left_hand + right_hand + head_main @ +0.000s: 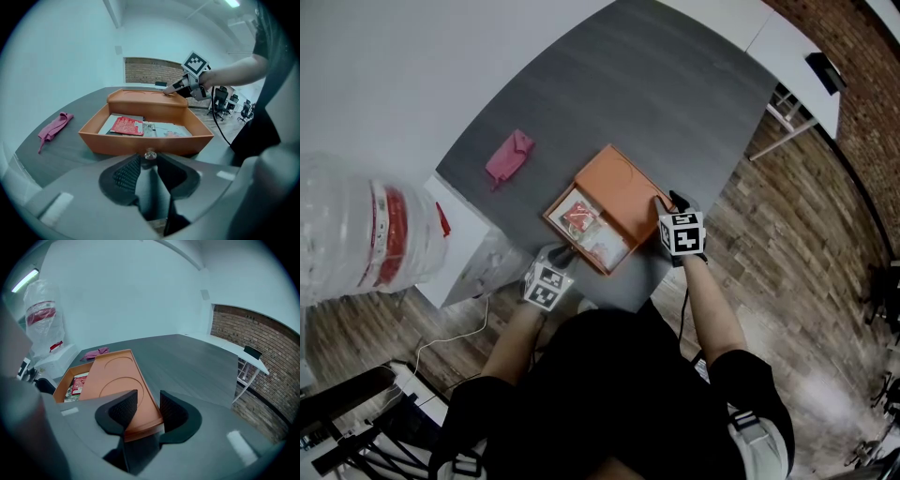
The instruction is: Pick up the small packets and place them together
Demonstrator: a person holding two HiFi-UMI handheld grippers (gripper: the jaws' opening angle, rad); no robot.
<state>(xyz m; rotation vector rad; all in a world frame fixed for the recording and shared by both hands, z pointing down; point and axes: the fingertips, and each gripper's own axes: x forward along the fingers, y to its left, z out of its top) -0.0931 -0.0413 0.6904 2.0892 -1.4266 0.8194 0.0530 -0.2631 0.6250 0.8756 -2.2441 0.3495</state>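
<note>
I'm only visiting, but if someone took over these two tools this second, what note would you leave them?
Left tool: jaws slightly apart at the near wall of the orange box; a small shiny bit sits at the tips, and I can't tell what it is.
Right tool: jaws apart, straddling a corner of the lid, not clamped.
Packets: the red packet and pale packets lie together in the box's uncovered part.
Done: packets appear gathered.
Left: probably sliding the lid shut.
</note>
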